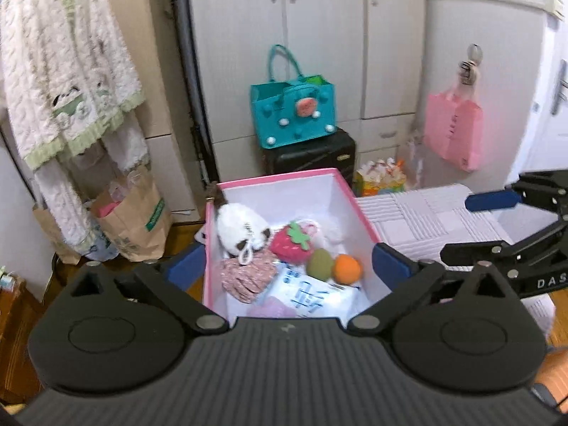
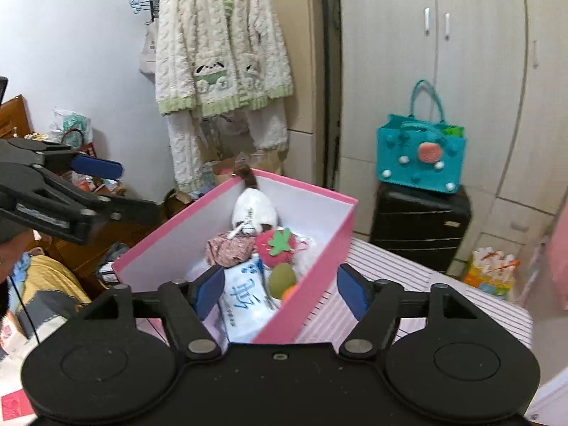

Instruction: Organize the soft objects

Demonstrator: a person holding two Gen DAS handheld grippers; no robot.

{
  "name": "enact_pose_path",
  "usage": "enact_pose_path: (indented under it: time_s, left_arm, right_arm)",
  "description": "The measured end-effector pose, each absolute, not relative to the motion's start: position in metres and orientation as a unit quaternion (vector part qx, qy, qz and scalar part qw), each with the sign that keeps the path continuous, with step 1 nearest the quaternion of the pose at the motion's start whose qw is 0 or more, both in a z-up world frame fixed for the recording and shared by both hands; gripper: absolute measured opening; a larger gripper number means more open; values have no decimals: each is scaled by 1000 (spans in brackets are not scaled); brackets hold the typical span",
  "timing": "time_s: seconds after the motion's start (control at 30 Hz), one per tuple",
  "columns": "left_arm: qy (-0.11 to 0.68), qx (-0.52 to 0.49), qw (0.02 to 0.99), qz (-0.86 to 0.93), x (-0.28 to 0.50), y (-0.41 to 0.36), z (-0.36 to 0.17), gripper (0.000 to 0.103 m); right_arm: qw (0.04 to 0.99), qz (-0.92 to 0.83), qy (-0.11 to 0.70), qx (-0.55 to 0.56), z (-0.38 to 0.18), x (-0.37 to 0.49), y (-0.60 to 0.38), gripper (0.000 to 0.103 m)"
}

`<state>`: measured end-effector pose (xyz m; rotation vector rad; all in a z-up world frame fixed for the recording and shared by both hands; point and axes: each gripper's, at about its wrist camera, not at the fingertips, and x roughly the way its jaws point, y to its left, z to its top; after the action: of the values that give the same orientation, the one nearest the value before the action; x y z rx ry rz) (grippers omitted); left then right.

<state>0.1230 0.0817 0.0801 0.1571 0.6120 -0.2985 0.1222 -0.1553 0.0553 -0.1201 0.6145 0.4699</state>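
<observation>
A pink box (image 1: 349, 197) with white inner walls stands on the striped bed cover. Inside lie a white plush toy (image 1: 238, 229), a red strawberry pouch (image 1: 293, 245), a green ball (image 1: 319, 264), an orange ball (image 1: 347, 268), a pink floral cloth (image 1: 246, 277) and a white tissue pack (image 1: 312, 296). My left gripper (image 1: 287, 264) is open, its fingers straddling the box's near end. My right gripper (image 2: 280, 293) is open over the box's near right wall (image 2: 301, 298), one finger inside above the tissue pack (image 2: 245, 300). Both are empty.
The striped bed cover (image 1: 426, 220) lies right of the box. A teal felt bag (image 1: 293, 113) sits on a black suitcase (image 1: 312, 154) by the wardrobe. A fleece pyjama set (image 2: 220, 56) hangs on a rack. Paper bags (image 1: 131, 220) stand on the floor at left.
</observation>
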Motion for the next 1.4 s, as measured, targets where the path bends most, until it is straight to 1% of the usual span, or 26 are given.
enact_pose_path:
  time_s: [0.07,0.13,0.17,0.2,0.3,0.33,0.4,0.5,0.57,0.63,0.73,0.87,1.03,1.2,1.4]
  left_arm:
    - [305,99,935,-150,116,74,84,103]
    - [315,113,931,-146,109,68,86,103]
    - [324,118,928,-145,107,65,87,103]
    - [333,123,923,-145,105,63,87,103]
    - [338,136,920,-142,91,57,85,103]
    - [332,135,923,-141,86,56,84,103]
    - [329,130,925,-142,77,54,81,103]
    - [331,120,925,-139,65,50,79,103]
    - [318,116,933,-120,53,46,76,103]
    - [302,112,941,-106,42,43,70,103]
    - [302,102,941,-114,33,40,64,103]
    - [315,82,937,-130,30,36,57,103]
    - [337,62,933,-113,36,36,53,103]
    - [351,59,931,-84,38,36,51,103]
    - [352,66,931,-67,32,30,46,103]
  right_arm:
    - [924,223,305,-65,58,113,-159,88]
    - [926,208,308,-73,58,106,-161,90]
    - [927,198,310,-77,58,103,-162,94]
    - [927,179,319,-84,58,101,-161,96]
    - [924,131,339,-118,60,94,-158,96]
    - [930,117,324,-125,61,86,-159,96]
    - [949,99,278,-112,64,66,-167,97]
    - [954,108,272,-65,66,46,-184,97]
    - [954,104,278,-41,65,40,-191,97]
    - [959,80,269,-31,63,33,-195,97]
    - [966,35,254,-41,58,26,-195,97]
    - [959,47,280,-23,54,29,-194,97]
    - [952,30,300,-53,45,26,-180,96]
    - [958,58,280,-38,50,9,-187,97]
    - [959,36,279,-33,49,2,-192,97]
